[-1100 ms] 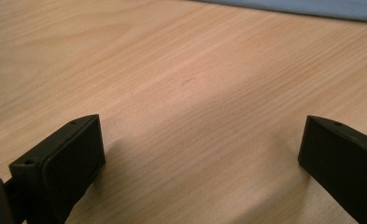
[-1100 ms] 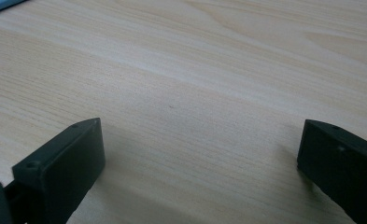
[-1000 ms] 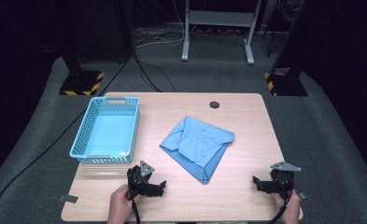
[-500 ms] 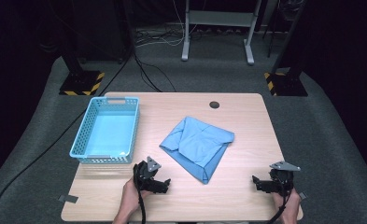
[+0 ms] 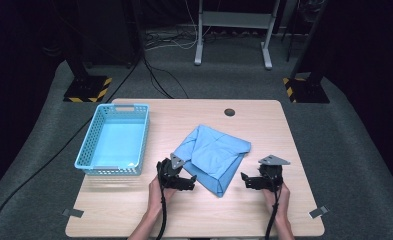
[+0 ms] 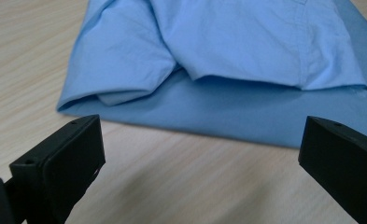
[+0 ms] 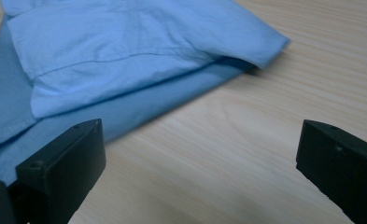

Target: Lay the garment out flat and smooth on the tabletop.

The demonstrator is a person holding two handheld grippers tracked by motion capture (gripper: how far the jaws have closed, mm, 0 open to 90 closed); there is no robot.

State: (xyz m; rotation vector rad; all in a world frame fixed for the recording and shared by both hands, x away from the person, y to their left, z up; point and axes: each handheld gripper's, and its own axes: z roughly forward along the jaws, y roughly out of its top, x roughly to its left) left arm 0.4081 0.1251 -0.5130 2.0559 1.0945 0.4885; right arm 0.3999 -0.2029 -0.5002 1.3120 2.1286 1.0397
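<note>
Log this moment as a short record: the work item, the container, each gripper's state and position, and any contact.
work item: folded light-blue shirt, lying flat near the middle of the wooden table
container: blue plastic basket, left of the shirt, nothing in it
left gripper: jaws open, at the shirt's near-left edge
right gripper: jaws open, off the shirt's near-right edge
contact: neither gripper grips the cloth; both gripper views show bare table between jaws and shirt

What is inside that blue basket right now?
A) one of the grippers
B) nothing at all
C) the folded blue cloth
B: the basket shows only its bare floor, while the folded blue cloth lies on the table to its right.
</note>
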